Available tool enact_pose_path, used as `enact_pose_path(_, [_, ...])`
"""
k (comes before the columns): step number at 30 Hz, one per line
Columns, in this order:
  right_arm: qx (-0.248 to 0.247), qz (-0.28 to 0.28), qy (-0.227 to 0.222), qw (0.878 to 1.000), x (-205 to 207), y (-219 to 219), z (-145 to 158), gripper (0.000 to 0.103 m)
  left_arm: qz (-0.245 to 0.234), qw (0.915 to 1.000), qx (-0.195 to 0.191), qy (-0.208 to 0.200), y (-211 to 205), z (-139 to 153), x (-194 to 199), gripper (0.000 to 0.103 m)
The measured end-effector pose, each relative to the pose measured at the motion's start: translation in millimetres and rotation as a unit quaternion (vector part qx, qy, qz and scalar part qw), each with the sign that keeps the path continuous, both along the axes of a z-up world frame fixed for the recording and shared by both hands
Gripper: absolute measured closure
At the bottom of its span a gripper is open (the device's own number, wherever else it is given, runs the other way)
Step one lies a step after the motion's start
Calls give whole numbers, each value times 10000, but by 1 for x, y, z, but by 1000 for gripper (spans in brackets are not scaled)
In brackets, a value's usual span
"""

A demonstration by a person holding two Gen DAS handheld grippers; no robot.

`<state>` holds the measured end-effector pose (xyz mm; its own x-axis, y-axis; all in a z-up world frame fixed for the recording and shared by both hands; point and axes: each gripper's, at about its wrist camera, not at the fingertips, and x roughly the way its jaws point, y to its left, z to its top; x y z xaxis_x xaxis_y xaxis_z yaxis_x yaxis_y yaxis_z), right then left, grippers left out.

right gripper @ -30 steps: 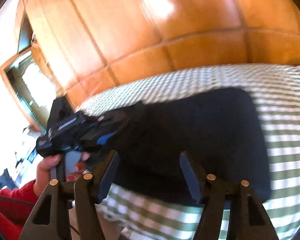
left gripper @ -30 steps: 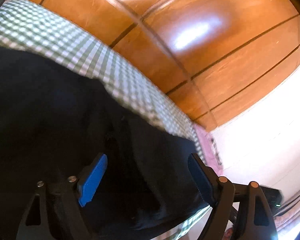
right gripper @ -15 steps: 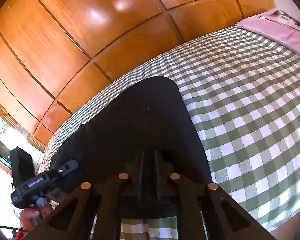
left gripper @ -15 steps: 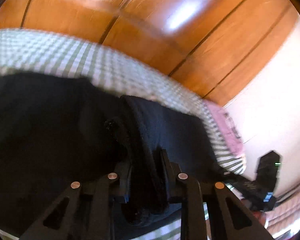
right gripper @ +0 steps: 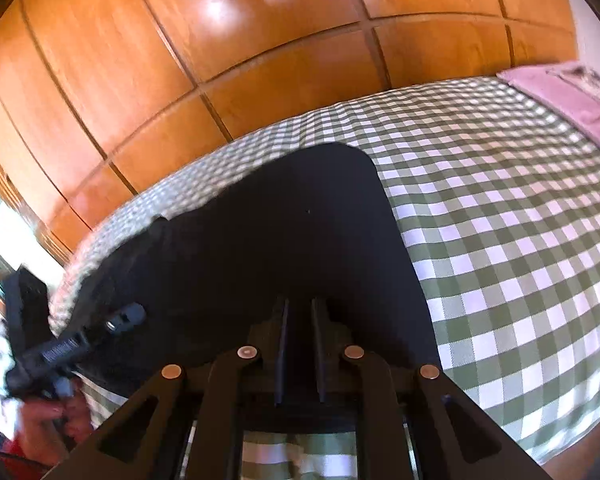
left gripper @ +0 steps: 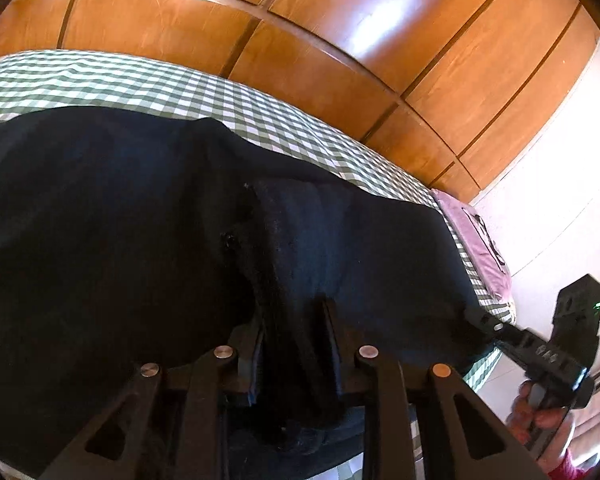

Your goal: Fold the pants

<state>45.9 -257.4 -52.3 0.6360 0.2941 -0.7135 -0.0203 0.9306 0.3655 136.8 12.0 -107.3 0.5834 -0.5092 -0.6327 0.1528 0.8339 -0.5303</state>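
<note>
1. The dark pants (left gripper: 120, 240) are lying spread across a bed covered in a green-and-white checked sheet (right gripper: 500, 240); their near edge is running out of sight under both tools, and the fabric is so dark that seams and folds are hard to make out.
2. The left hand-held gripper (left gripper: 296, 344) is clamping a bunched ridge of the pants, though its jaws are easing apart slightly; the cloth is hiding the pads.
3. The right hand-held gripper (right gripper: 300, 344) is squeezed nearly together on the flat edge of the pants.
4. Each tool is showing at the other view's edge, gripped by a partly cut-off hand (left gripper: 540, 416) with a red sleeve.
5. Pale lettering on the left tool's body is too blurred to read.
6. A pink pillow (right gripper: 568, 100) is carrying a print cut off by the frame.
</note>
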Motion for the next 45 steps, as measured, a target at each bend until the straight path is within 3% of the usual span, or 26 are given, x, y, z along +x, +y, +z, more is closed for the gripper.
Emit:
enact_pose_path(2, [121,-109,-149,9998,-7,-8,10,84,7,10000,-68,9,1,-1,0,78])
enact_pose_path(9, [-365,-276,-358,9983,-23,-23,22,84,73,9999,-7,-88,2,-7,-12,74])
enact_pose_path(15, [-263,-446,100,9986,1,-21,-2,84,65,10000,6,-52,11,0,-17,61])
enact_pose_path(17, [-269,-588,105,9979,1,-18,3,81,178,9997,142,-121,17,5,-23,52])
enact_pose_path(20, [-395,-599,-178,9973,-6,-5,14,71,364,9985,208,-351,31,15,-36,51])
enact_pose_path(24, [-259,-184,-439,9985,-8,17,19,70,974,9935,292,-518,59,25,-52,50])
enact_pose_path(28, [-190,482,-380,9979,4,52,13,70,1762,9823,367,-524,95,29,-70,51])
enact_pose_path(31, [-228,967,-286,9946,11,80,6,70,2384,9690,436,-475,122,27,-87,51])
enact_pose_path(36, [-523,1117,-128,9923,19,102,-11,64,3185,9471,372,-147,166,14,-115,48])
enact_pose_path(38, [-478,1127,-154,9924,19,103,-11,58,3581,9335,169,-62,181,9,-132,43])
enact_pose_path(41, [-627,1219,-217,9903,17,106,-11,57,3917,9200,-72,91,197,0,-146,36])
enact_pose_path(45, [-652,1214,-259,9901,12,104,-12,56,3982,9148,-526,426,208,-20,-152,36])
